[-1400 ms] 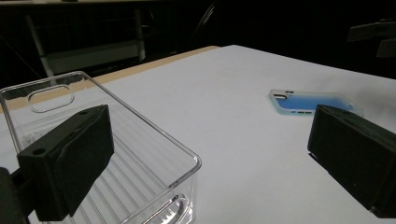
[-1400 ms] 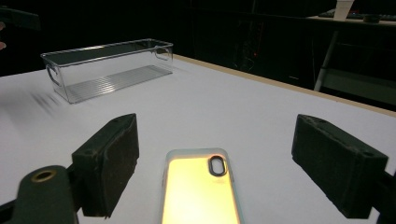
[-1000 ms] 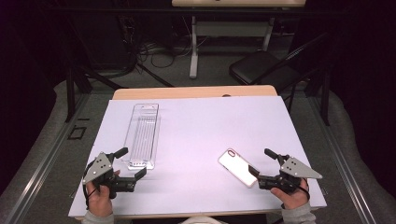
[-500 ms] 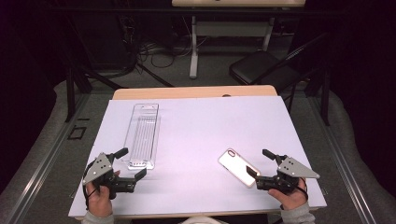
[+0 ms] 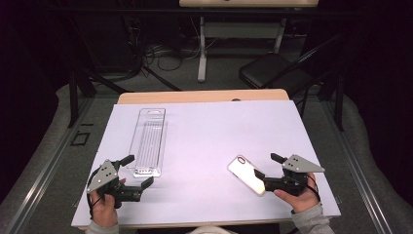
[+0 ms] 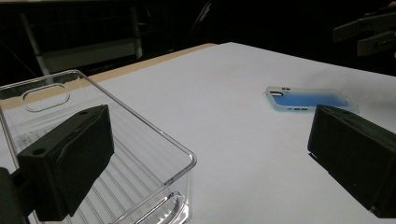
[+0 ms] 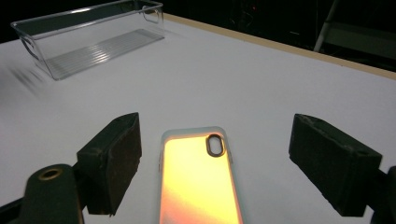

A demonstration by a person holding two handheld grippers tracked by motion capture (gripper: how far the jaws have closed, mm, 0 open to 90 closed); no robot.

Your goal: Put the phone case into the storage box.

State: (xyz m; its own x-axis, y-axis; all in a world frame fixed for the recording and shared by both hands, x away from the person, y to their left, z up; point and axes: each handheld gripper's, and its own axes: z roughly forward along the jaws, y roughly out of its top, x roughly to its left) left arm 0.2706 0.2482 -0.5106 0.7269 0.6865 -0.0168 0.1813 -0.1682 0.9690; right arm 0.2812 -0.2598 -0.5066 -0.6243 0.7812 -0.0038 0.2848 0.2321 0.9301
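White sheeting covers the bench [image 5: 204, 141]. Left tool [image 5: 138, 171] rests released beside the clear tray's [image 5: 148, 141] near end. Right tool [image 5: 267, 168], jaws apart, straddles the phone case [image 5: 246, 174] without touching.

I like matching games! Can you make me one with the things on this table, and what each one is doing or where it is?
Things:
1. clear plastic tray
2. phone case
3. left gripper
4. folding chair

Places or states:
A. on the floor beyond the table
B. lying flat between the right gripper's open jaws
C. open, just beside the tray's near end
D. empty, on the table's left half

Pairs: 1-D, 2-B, 3-C, 4-A
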